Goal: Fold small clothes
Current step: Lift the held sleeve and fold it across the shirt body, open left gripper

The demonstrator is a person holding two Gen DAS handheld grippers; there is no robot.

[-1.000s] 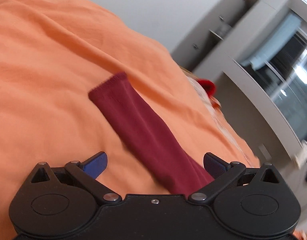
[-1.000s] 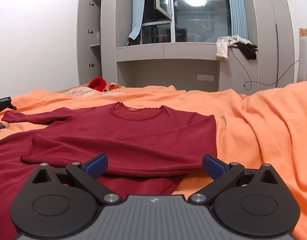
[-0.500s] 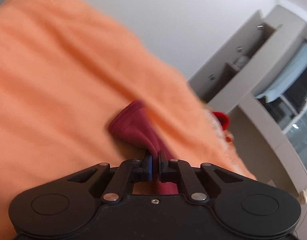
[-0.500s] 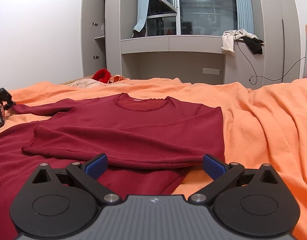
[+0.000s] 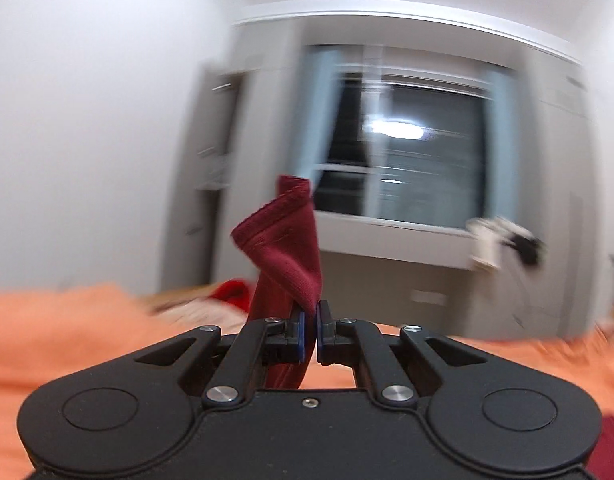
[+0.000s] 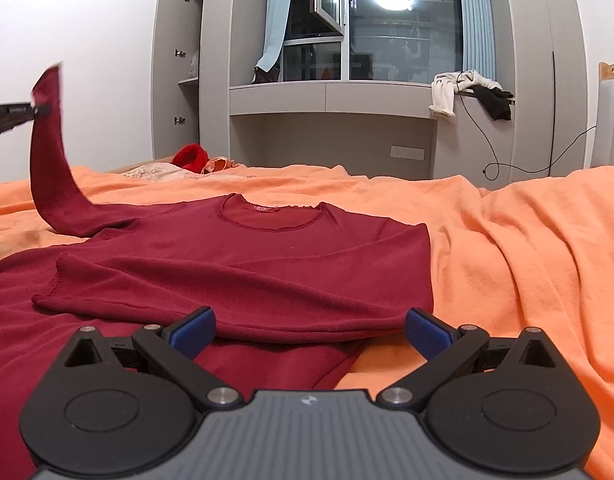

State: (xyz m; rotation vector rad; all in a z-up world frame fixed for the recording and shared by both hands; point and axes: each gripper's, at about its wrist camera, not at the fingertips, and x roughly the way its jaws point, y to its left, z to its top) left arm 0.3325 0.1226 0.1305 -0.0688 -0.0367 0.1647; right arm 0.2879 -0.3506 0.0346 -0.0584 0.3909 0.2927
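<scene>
the left tongs (image 5: pixel 310 334) pinch the cuff of the dark red shirt's (image 6: pixel 267 264) sleeve (image 5: pixel 285 248), lifted above the orange bed (image 6: pixel 527 248). the right tongs (image 6: pixel 310 330) gape empty just before the shirt's folded edge.

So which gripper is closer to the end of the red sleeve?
Left. The left gripper is shut on the sleeve cuff, holding it up off the orange blanket. The right gripper hangs open by the shirt's hem, away from that cuff.
</scene>
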